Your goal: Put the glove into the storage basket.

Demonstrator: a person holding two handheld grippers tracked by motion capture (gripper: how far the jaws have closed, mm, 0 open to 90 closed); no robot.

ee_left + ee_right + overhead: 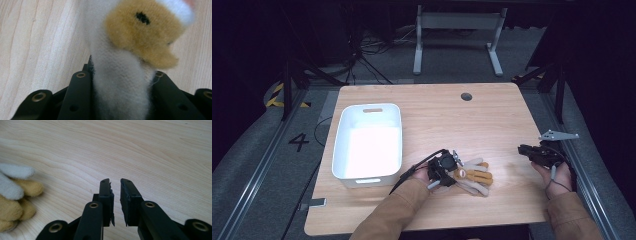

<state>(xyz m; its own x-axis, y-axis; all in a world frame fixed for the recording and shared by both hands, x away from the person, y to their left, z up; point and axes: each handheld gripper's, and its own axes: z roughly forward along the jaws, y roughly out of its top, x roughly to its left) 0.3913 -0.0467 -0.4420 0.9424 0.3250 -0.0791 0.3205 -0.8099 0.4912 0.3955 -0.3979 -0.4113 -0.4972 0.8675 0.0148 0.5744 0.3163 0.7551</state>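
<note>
Gripping the fuzzy white-and-tan knitted gloves (472, 176) at their cuff end, your left gripper (443, 167) sits low on the pale wooden table (452, 120), just right of the white rectangular plastic bin (369, 141). In the left gripper view the jaws are clamped on a band of white fleece (120, 87), with a tan patch bearing a small black mark (142, 32) just beyond them. The gloves lie flat near the table's front edge, fingers pointing toward your right gripper (524, 149), which hovers well apart from them at the table's right side. In the right gripper view its jaws stand nearly together with a narrow gap and nothing between them; the glove fingertips (17, 187) lie off to one side.

Progress, as judged: the grasp is secured, but the gloves are not yet lifted and the bin is empty. What likely remains is the lift, the carry to the bin and the release.
</note>
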